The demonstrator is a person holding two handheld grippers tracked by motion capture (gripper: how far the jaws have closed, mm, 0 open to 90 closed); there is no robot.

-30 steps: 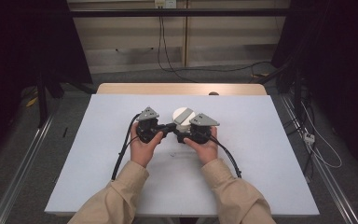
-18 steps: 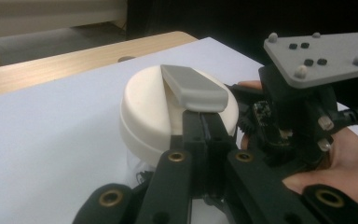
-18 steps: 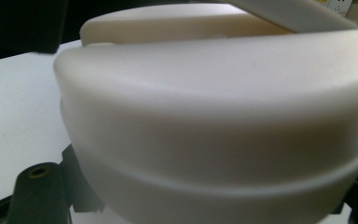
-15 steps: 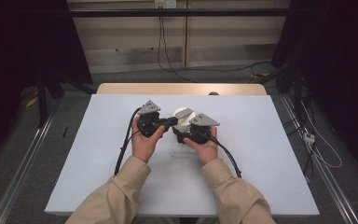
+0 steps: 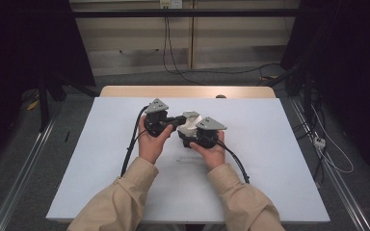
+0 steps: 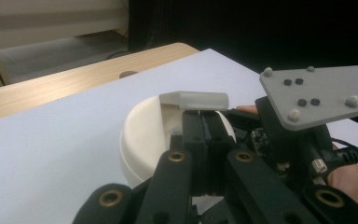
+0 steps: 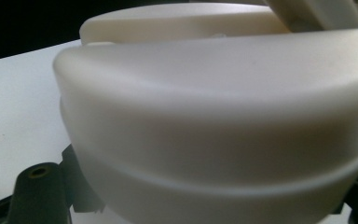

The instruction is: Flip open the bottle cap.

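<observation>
A round cream container (image 5: 189, 126) rests on the white table (image 5: 270, 144) between my two hands. My right gripper (image 5: 189, 134) is shut on it, and its black fingers (image 7: 37, 186) flank the container's curved wall (image 7: 214, 116), which looms very close. My left gripper (image 5: 176, 122) comes in from the left, its jaws pressed together. In the left gripper view its tips (image 6: 204, 119) sit right under a pale grey flap (image 6: 194, 99) at the top of the container (image 6: 144, 135). I cannot tell whether they pinch anything. The right gripper's grey plate (image 6: 321, 93) shows beyond.
A wooden strip (image 5: 188, 91) runs along the table's far edge. Black cables (image 5: 130, 149) trail back from both grippers toward the person. Metal rails (image 5: 24, 168) line the floor on both sides, and loose wires (image 5: 327, 154) lie at the right.
My left hand has lifted a little and edged right, bringing its gripper's tips up to the container's top. The right hand and the container have stayed in place.
</observation>
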